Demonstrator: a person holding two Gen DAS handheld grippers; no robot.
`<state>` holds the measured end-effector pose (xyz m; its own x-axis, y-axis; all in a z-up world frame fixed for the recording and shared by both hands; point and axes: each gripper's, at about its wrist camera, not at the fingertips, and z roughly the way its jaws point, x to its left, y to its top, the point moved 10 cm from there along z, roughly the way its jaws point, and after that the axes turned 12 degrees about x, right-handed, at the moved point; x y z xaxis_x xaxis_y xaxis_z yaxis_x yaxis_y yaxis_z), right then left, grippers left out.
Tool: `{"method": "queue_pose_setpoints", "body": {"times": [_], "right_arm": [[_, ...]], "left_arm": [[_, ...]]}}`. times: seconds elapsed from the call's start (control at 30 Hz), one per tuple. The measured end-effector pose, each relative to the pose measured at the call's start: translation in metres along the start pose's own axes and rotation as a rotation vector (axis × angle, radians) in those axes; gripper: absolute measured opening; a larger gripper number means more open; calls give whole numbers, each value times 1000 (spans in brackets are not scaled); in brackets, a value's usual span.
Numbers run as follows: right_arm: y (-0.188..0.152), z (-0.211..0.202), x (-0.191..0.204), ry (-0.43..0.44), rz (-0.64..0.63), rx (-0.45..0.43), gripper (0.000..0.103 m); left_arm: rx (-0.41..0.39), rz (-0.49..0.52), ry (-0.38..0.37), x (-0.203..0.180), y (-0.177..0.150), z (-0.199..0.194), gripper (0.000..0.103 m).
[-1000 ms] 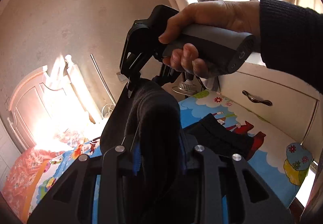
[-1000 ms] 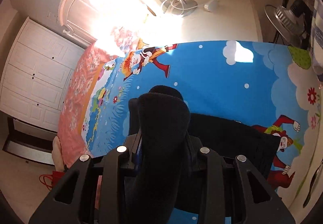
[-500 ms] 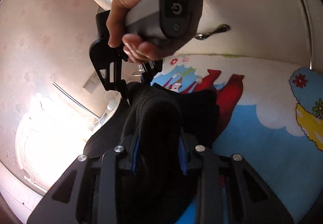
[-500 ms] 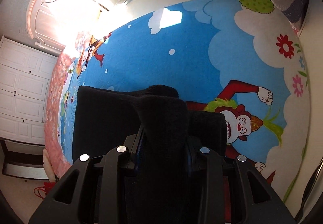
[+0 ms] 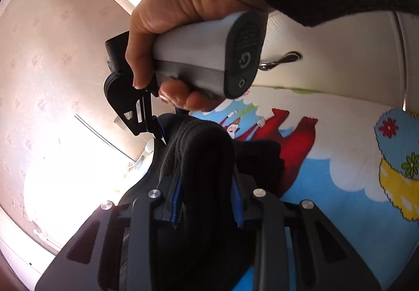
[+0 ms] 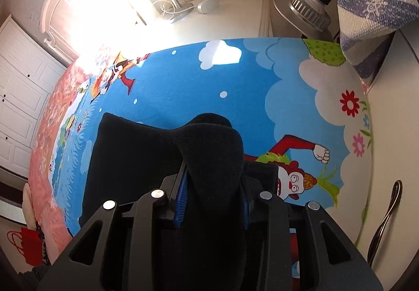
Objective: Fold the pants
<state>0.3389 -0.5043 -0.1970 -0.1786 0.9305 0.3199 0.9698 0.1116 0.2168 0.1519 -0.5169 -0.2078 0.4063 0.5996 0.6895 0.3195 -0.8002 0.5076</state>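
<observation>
The black pants [image 6: 136, 160] lie on a bed covered by a blue cartoon sheet [image 6: 183, 86]. My right gripper [image 6: 213, 186] is shut on a thick bunch of the black cloth, which bulges up between its blue pads and hides the fingertips. My left gripper [image 5: 207, 186] is likewise shut on a fold of the pants [image 5: 204, 149], low over the bed. In the left wrist view a person's hand [image 5: 183, 15] holds the right gripper's grey handle just ahead, its black fingers [image 5: 146, 123] clamped on the same cloth. A flat folded layer spreads to the left in the right wrist view.
A white cabinet with a metal handle [image 5: 280, 60] stands by the bed. A nightstand [image 6: 235, 13] with a lamp base and cables sits at the head end. A metal fan [image 6: 306, 10], a striped cloth [image 6: 371, 2] and white wardrobe doors [image 6: 18, 97] surround the bed.
Both grippers sank toward the bed, still holding the black cloth. The left view rolled and the right one tipped downward. The pants now lie folded flat on the sheet.
</observation>
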Motion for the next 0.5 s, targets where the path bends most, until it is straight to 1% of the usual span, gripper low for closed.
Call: {"method": "queue_pose_setpoints", "body": {"times": [0.03,0.1,0.13,0.17,0.2,0.23,0.27,0.3,0.33,0.37,0.4,0.43,0.47,0.5], "right_arm": [[1,5,-4,-20,-7,9,33],[-3,26,-19,-125,-38,44,35],[-4,30,-26,-153,-37,24,35],[-5,29,-29,-147,-28,-10,36],[-6,27,-31,-138,-14,-27,37],[-7,25,-33,-142,-1,-37,37],[-7,23,-33,-158,1,-41,38],[-7,21,-32,-183,-9,-46,39],[-6,18,-30,-212,-20,-56,39],[-5,14,-28,-239,-25,-68,39],[-4,8,-28,-268,-21,-83,39],[-3,-2,-28,-302,-9,-109,39],[-3,-17,-26,-333,5,-153,43],[-4,-35,-23,-360,19,-214,54]], "left_arm": [[14,8,0,-4,4,5,30],[51,32,-20,-20,8,22,31],[59,43,-31,-29,6,28,34],[40,64,-23,-36,6,28,39],[12,68,-48,-40,8,22,43],[-16,55,-104,-42,8,15,61],[-49,44,-156,-42,8,6,66],[-84,34,-183,-38,7,-6,66],[-122,13,-214,-31,4,-19,66],[-153,-25,-266,-19,0,-34,66],[-179,-78,-317,-4,-6,-49,66],[-199,-140,-349,16,-15,-61,66],[-217,-208,-360,37,-23,-72,66],[-219,-290,-358,63,-35,-76,66]]}}
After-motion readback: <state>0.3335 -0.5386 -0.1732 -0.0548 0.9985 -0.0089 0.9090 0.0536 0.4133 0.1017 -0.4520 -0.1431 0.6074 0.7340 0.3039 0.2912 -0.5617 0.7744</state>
